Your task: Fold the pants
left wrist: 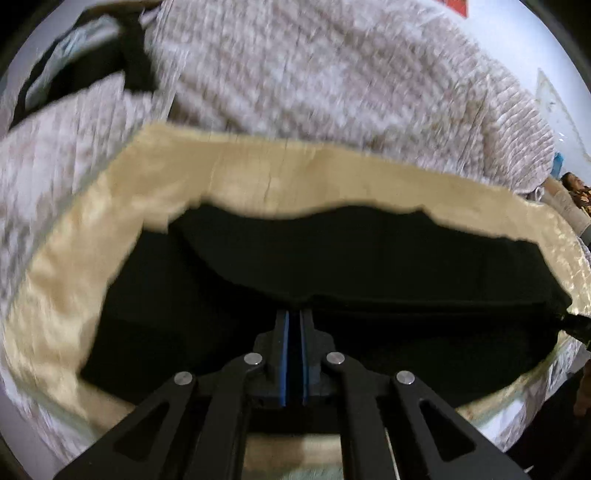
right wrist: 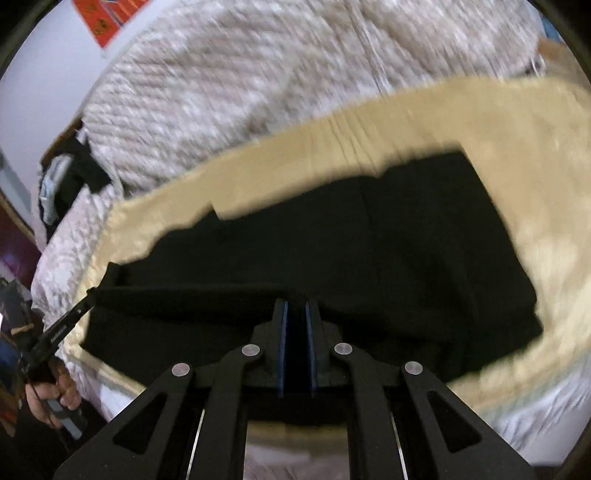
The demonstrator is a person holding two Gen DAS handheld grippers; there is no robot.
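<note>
You are looking along both grippers at a pair of black pants (left wrist: 369,258) spread on a pale yellow cloth (left wrist: 258,173), which lies over a white textured bedspread (left wrist: 314,66). Your left gripper (left wrist: 294,314) has its blue-lined fingers drawn close together, pinching a raised fold of the black fabric at its near edge. Your right gripper (right wrist: 295,304) does the same on its side, its narrow finger gap filled with dark cloth where the pants' edge rises to meet the tips. Between the two grips the lifted edge runs as a taut horizontal ridge, while the rest of the pants (right wrist: 406,240) lies flat on the yellow cloth (right wrist: 369,136) beyond. From the right wrist view, your left gripper (right wrist: 90,293) shows at the far left, clamped on the end of that ridge, with your left hand (right wrist: 55,395) wrapped around its handle. An orange-red poster (right wrist: 107,18) hangs on the wall behind the bedspread (right wrist: 240,74). Both views are blurred.
</note>
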